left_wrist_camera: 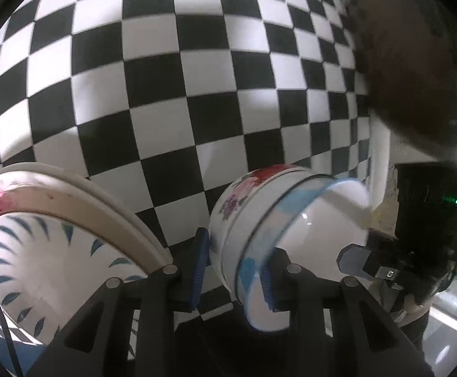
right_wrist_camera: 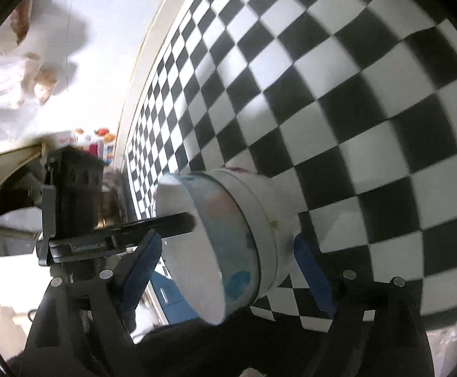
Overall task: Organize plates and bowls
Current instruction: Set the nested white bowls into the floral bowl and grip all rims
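- Left gripper (left_wrist_camera: 234,253): fingers nearly together, straddling the wall of the nested bowls (left_wrist_camera: 244,201). One blue pad (left_wrist_camera: 201,267) sat against the floral outside, the other was inside the rim.
- Motion blur meant I couldn't tell whether those pads were pressing the wall or only flanking it.
- Right gripper (right_wrist_camera: 227,242): fingers spread wide with the bowls (right_wrist_camera: 260,207) between them. The inner-side pad (right_wrist_camera: 140,273) stood clear of the rim. The outer-side pad (right_wrist_camera: 313,276) was just beside the outer wall, with no visible contact, so it carried no load.
- From the right wrist, one finger of the left gripper (right_wrist_camera: 172,220) crossed over the rim into the bowl, which matched the left wrist view.
- The bowls sat low over the checkered cloth (left_wrist_camera: 197,94). The base was hidden, so I couldn't confirm it was seated.
- The plate stack (left_wrist_camera: 56,251) lay outside the left gripper's outer finger, near it but apart from the bowls.
- Read: this looked like a set-down or handover of the bowl stack, early in the sort.
- To do it well:
  - Keep the rim level.
  - Get the base flat on the cloth before either side lets go.
  - Withdraw the inside finger straight back along the wall so it doesn't hook the inner bowl.
- Risks:
  - Glazed ceramic was likely slippery in a one-wall pinch.
  - The inner bowl could shift inside the floral one.
  - The bowls had to stay clear of the plates on the outer-finger side.
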A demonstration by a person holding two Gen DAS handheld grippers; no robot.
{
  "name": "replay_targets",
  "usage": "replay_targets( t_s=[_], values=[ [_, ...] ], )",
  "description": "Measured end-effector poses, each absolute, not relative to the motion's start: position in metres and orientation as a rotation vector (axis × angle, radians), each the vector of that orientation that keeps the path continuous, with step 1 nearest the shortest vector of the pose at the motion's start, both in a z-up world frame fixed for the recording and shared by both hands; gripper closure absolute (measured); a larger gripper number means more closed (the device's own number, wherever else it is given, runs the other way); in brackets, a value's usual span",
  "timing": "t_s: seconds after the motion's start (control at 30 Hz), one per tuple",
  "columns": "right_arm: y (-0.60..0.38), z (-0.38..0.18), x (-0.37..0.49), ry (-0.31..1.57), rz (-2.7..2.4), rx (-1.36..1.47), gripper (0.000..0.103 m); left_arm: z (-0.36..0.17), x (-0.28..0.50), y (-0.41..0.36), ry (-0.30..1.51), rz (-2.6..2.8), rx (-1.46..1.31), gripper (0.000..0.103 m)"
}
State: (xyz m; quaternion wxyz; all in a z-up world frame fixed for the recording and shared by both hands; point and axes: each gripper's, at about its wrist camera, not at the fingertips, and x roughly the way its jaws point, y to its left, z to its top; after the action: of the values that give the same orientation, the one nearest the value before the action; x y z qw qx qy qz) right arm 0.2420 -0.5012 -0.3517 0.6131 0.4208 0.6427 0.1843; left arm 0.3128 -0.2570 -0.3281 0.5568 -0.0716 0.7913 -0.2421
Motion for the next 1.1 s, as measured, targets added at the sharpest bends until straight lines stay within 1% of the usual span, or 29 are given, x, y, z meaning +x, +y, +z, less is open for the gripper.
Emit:
replay_targets(
  t_s=[0.07,0.1,0.13,0.3,0.43,0.53,0.67,1.1],
  values=[
    [-0.500,-0.364,0.243,1.500,0.437,0.986,0.013,-0.337,0.310,-0.259,1.890,-0.585,-0.166,0.076],
    [-0.500,-0.371,0.244,1.508,0.445,1.005,0.013,-0.340,0.308,-0.260,1.894,-0.592,-0.167,0.070],
    [-0.501,-0.375,0.244,1.512,0.452,1.022,0.013,-0.342,0.308,-0.261,1.895,-0.600,-0.176,0.067],
    [-0.493,-0.397,0.249,1.526,0.500,1.054,0.013,-0.347,0.308,-0.263,1.892,-0.628,-0.211,0.057],
    [-0.487,-0.405,0.252,1.494,0.576,1.067,0.014,-0.343,0.306,-0.265,1.847,-0.666,-0.169,0.057],
    [-0.488,-0.404,0.251,1.472,0.600,1.043,0.017,-0.339,0.303,-0.266,1.803,-0.680,-0.153,0.059],
    [-0.496,-0.404,0.247,1.463,0.598,1.035,0.024,-0.337,0.303,-0.265,1.775,-0.688,-0.151,0.060],
    [-0.505,-0.392,0.244,1.402,0.612,0.939,0.025,-0.333,0.297,-0.274,1.723,-0.699,-0.149,0.061]
  ],
)
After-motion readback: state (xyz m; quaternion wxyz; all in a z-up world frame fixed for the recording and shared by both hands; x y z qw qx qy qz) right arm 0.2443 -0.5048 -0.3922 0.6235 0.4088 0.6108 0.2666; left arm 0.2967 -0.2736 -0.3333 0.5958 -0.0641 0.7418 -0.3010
